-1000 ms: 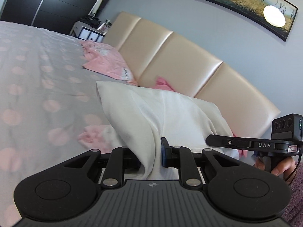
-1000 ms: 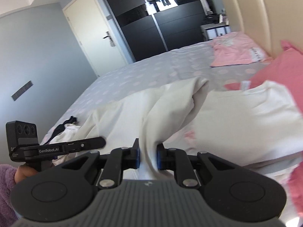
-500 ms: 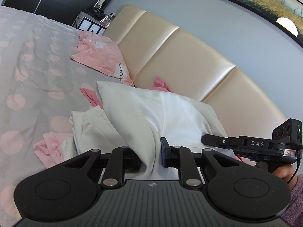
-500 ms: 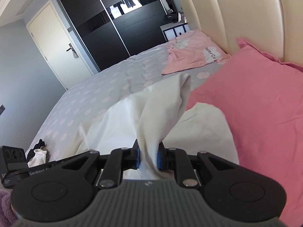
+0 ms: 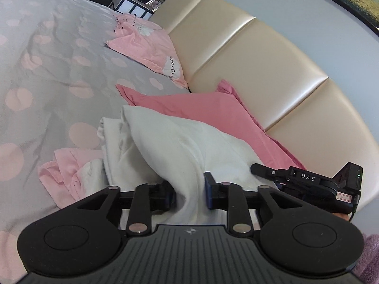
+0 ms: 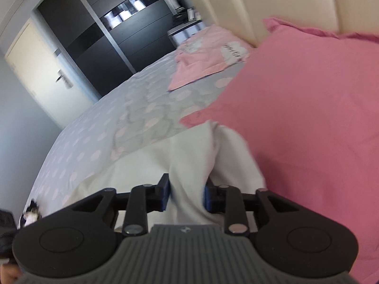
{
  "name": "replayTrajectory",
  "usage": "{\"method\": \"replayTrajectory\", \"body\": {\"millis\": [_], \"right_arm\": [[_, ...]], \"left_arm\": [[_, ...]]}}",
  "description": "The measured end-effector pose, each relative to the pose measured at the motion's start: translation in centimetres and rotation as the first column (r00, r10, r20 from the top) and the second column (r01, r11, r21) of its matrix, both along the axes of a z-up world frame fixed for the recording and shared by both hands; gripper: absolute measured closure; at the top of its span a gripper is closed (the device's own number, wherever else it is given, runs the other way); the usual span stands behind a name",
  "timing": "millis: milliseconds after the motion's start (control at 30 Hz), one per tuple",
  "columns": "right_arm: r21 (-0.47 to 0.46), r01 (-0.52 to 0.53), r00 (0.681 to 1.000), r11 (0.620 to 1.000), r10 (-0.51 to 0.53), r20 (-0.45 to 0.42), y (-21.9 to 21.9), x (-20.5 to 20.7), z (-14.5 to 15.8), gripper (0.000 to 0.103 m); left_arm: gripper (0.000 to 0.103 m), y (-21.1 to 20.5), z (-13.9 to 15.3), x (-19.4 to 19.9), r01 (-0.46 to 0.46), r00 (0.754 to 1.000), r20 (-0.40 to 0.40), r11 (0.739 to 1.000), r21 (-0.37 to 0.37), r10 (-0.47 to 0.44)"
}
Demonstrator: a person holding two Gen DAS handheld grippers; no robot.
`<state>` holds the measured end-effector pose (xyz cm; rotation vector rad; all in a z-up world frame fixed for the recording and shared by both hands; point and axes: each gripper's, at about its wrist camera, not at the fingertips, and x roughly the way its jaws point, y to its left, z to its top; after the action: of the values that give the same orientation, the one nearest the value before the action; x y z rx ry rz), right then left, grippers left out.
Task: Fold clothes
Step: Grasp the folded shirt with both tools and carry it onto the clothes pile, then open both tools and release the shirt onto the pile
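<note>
White cloth, a soft cream-white garment (image 5: 170, 142), runs up between the fingers of both claws and lies spread on the bed (image 5: 47, 54) ahead of them. The left claw (image 5: 189, 193) has just been opening: its jaws now stand partly apart, with a ridge of the garment rising through the gap. The right-hand blue pad (image 5: 208, 190) shows clear of the cloth, while the cloth rests against the left finger; the pads no longer pinch it. The right claw (image 6: 186, 194) has likewise just been opening, and the garment (image 6: 189, 165) fills the space between its blue pads; whether they touch the cloth at the edges I cannot tell, as that view is blurred.

Ahead of the left claw the garment lies doubled over itself, one layer on another, its far edge touching a deep pink pillow (image 5: 201, 108) that leans on the padded beige headboard (image 5: 248, 54). Left of the left claw, a crumpled pale pink garment (image 5: 64, 172) lies partly under the white one. Further ahead and left sits a pale pink printed pillow (image 5: 146, 45) on the grey bedspread with pink dots.

To the right of the left claw, just beside the white garment, the right claw (image 5: 263, 169) appears side-on with its camera block. Ahead and right of the right claw the deep pink pillow (image 6: 296, 108) fills the view, with a dark wardrobe (image 6: 113, 42) and a pale door (image 6: 40, 71) far ahead to the left.
</note>
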<state>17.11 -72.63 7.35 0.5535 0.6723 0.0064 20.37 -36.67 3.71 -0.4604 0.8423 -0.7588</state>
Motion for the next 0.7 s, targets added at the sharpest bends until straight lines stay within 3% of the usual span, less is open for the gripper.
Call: {"method": "replayTrajectory", "body": {"millis": [100, 233, 300, 367, 467, 533, 633, 700], "right_arm": [[-0.018, 0.038, 0.998, 0.999, -0.037, 0.040, -0.5, -1.6, 0.5, 0.065], [-0.098, 0.070, 0.992, 0.993, -0.059, 0.112, 0.5, -4.3, 2.4, 0.068], [-0.157, 0.078, 0.988, 0.985, -0.056, 0.143, 1.6, -5.7, 3.6, 0.081], [-0.216, 0.066, 0.986, 0.974, -0.030, 0.165, 3.0, -6.8, 4.4, 0.082], [-0.282, 0.033, 0.984, 0.959, 0.018, 0.175, 5.2, -8.3, 4.6, 0.083], [-0.315, 0.028, 0.986, 0.949, 0.026, 0.166, 6.3, -8.9, 4.1, 0.081], [-0.342, 0.037, 0.993, 0.939, 0.005, 0.122, 6.6, -9.1, 2.0, 0.081], [-0.329, 0.059, 0.995, 0.943, -0.030, 0.090, 6.1, -9.1, 0.3, 0.083]], "left_arm": [[0.056, 1.7, 0.5, -1.1, -0.029, 0.999, 0.036, 0.999, 0.014, 0.028], [0.055, 3.9, 1.9, -3.2, -0.089, 0.990, 0.111, 0.995, 0.048, 0.083], [0.057, 4.3, 3.0, -4.8, -0.102, 0.976, 0.202, 0.992, 0.076, 0.085], [0.057, 4.2, 4.1, -6.4, -0.087, 0.951, 0.302, 0.993, 0.085, 0.057], [0.057, 3.0, 4.7, -7.9, -0.033, 0.928, 0.371, 0.994, 0.108, -0.010], [0.057, 1.6, 4.4, -8.4, 0.017, 0.922, 0.380, 0.990, 0.142, -0.070], [0.064, -0.2, 2.8, -8.4, 0.058, 0.935, 0.331, 0.977, 0.207, -0.126], [0.064, -0.6, 1.4, -7.8, 0.040, 0.956, 0.277, 0.976, 0.213, -0.099]]}}
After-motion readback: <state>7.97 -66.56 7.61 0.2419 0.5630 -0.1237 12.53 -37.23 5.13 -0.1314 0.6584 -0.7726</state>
